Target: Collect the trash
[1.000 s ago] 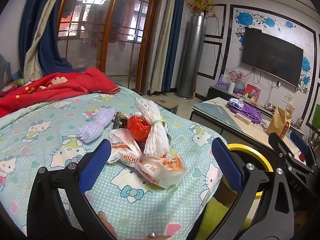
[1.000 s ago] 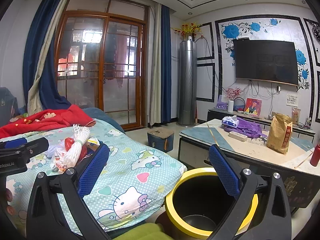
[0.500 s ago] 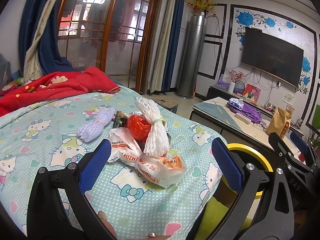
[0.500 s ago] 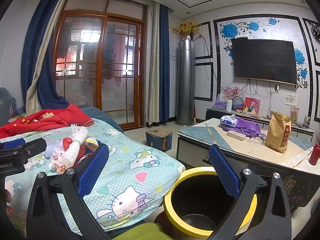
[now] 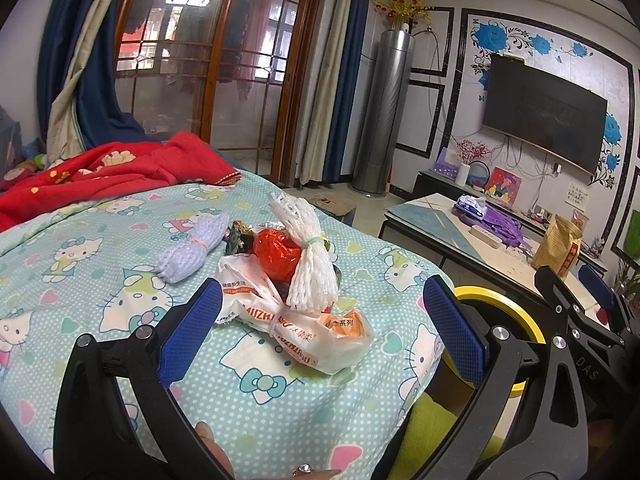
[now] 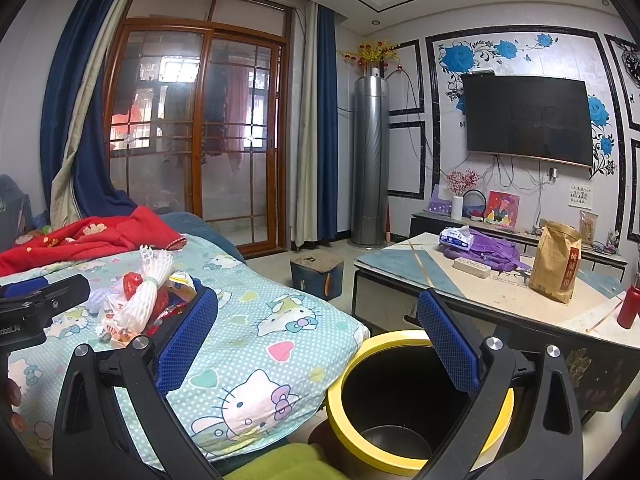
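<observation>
A heap of trash lies on the bed: a white foam net bundle, a red crumpled bag, a white printed plastic bag and a pale purple foam net. My left gripper is open just short of the heap, nothing between its blue pads. The same heap shows at the left of the right wrist view. My right gripper is open above the yellow-rimmed black bin, which stands on the floor beside the bed. The bin's rim also shows behind the left gripper's right finger.
The bed has a turquoise cartoon-cat sheet and a red blanket at the back. A low table carries a brown paper bag, purple cloth and a red bottle. A small stool stands on the floor.
The right gripper has drifted slightly, so the room sits a little lower and the bin closer in its view. The left view is nearly unchanged.
</observation>
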Available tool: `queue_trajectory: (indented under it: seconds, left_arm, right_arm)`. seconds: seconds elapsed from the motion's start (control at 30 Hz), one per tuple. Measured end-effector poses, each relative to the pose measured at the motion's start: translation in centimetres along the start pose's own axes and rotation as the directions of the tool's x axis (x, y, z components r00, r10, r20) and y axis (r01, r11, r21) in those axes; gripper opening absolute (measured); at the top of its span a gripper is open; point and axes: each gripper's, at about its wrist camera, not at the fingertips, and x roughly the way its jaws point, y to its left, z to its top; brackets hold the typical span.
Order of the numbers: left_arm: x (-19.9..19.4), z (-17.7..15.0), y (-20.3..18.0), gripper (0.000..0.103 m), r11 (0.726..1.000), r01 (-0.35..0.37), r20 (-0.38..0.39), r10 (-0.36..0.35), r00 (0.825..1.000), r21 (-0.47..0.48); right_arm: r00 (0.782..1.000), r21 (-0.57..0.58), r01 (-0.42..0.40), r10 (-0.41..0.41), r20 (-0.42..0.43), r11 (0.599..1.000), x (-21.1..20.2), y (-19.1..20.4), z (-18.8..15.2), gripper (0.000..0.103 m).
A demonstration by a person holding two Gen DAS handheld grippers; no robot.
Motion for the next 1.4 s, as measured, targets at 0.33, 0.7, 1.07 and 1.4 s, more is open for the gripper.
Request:
queue_trajectory:
  seconds: [0.33,0.7,1.07,1.4]
  left_arm:
    - [0.1,-0.2,0.1,0.092,1.0,-0.006,-0.004,0.006,1.0,-0.006]
    - [0.3,0.7,3.3,0.092,0.998,-0.045,0.006,0.045,0.999,-0.046]
    - [0.2,2.9,9.8,0.092,0.979,-0.158,-0.024,0.157,0.987,-0.125]
    - [3.6,5.0,13.9,0.092,0.982,-0.181,-0.176,0.17,0.97,-0.049]
  right_arm:
    - [1.0,-0.001,-0.029,0.029,-0.008,1.0,-0.1,0.3,0.3,0.097]
    - [0.964,-0.057,-0.26,0.256,-0.069,0.964,0.7,3.7,1.4,0.097]
    - [0.9,-0.023,-0.406,0.395,-0.186,0.914,4.4,9.0,3.1,0.097]
    - [0.849,-0.042,-0.46,0.425,-0.315,0.887,8.6,14.4,3.5,0.097]
